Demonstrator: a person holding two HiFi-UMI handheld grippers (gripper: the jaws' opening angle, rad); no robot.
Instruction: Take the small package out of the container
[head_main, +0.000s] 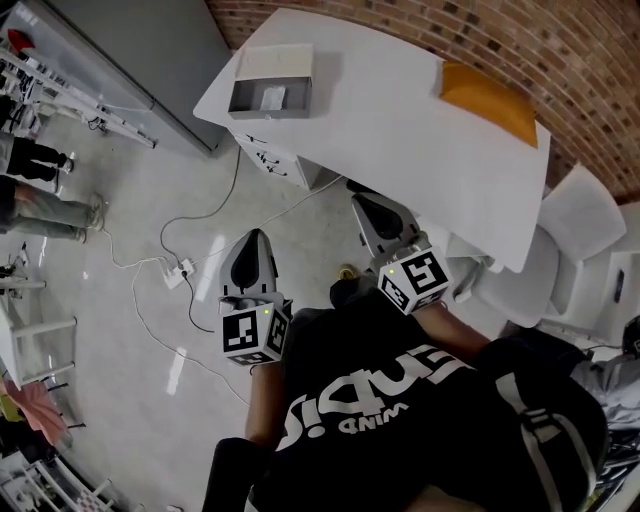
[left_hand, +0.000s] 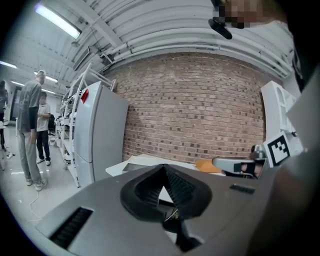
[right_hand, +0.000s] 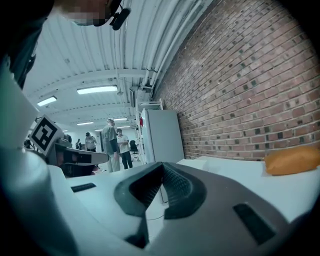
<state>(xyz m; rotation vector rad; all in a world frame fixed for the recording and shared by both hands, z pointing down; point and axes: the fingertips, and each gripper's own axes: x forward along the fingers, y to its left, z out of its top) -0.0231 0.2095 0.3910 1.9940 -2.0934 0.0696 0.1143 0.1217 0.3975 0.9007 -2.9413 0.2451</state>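
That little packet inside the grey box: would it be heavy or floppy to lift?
Probably light: the packet looks small and flat in the box. Lying flat, it shouldn't roll. Stiffness is hard to judge from here.

White bench (head_main: 390, 140), landmark: orange padded envelope (head_main: 487, 100) on its far right corner, brick wall (head_main: 500, 35) behind it, grey cabinet (head_main: 150, 50) left of it, white chairs (head_main: 578, 215) at its right end, power strip (head_main: 178, 272) with cables on the floor (head_main: 120, 330) before it.
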